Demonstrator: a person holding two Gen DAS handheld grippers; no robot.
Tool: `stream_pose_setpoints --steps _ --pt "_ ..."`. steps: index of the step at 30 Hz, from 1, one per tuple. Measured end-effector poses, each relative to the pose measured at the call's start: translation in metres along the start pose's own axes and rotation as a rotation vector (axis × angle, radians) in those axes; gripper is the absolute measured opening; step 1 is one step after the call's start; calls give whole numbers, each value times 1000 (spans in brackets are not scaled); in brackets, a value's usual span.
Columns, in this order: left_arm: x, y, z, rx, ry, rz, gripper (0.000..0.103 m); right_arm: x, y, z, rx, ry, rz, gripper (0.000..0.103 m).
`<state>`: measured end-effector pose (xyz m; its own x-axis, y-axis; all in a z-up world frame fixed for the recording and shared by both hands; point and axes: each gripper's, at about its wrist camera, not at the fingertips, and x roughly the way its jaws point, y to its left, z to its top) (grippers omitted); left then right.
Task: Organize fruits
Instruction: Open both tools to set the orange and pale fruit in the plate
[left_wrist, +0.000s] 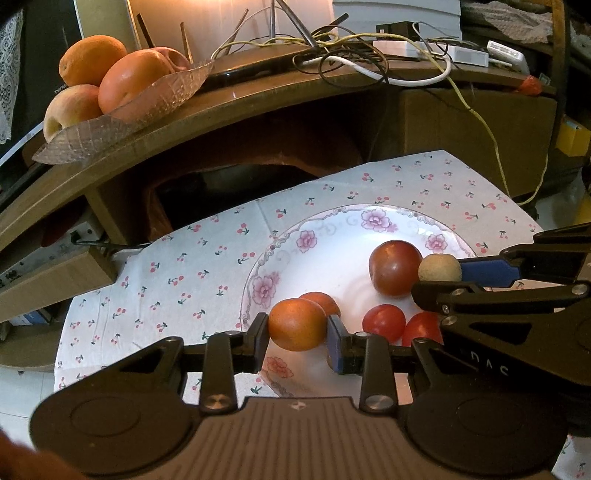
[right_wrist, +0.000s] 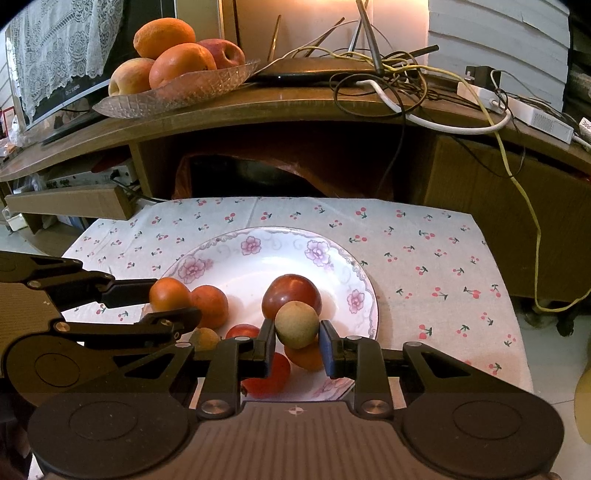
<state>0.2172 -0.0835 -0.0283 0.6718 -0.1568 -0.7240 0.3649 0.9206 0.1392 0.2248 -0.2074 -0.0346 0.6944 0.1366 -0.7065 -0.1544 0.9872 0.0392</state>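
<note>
A floral white plate (left_wrist: 332, 254) (right_wrist: 236, 266) lies on a cherry-print cloth. My left gripper (left_wrist: 297, 332) is shut on a small orange fruit (left_wrist: 297, 324), held just above the plate's left rim; it also shows in the right wrist view (right_wrist: 170, 294). My right gripper (right_wrist: 297, 341) is shut on a small tan round fruit (right_wrist: 296, 324), also seen in the left wrist view (left_wrist: 439, 268). On the plate lie a dark red fruit (left_wrist: 394, 266) (right_wrist: 291, 295), another orange fruit (right_wrist: 210, 304), and red tomatoes (left_wrist: 384, 322) (right_wrist: 267, 374).
A glass dish (left_wrist: 122, 125) (right_wrist: 177, 92) with oranges and apples sits on the wooden shelf behind, beside tangled cables (left_wrist: 369, 55) (right_wrist: 406, 81). A wooden ledge (right_wrist: 70, 206) juts out at the left. The cloth (right_wrist: 424, 251) extends right of the plate.
</note>
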Motion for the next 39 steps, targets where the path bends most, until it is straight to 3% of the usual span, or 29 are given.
stream_pose_setpoints --steps 30,39 --pt "1 -1 0 0 5 1 39 5 -2 -3 -7 15 -17 32" --pt "-4 4 3 -19 -15 2 46 2 -6 -2 6 6 -16 38"
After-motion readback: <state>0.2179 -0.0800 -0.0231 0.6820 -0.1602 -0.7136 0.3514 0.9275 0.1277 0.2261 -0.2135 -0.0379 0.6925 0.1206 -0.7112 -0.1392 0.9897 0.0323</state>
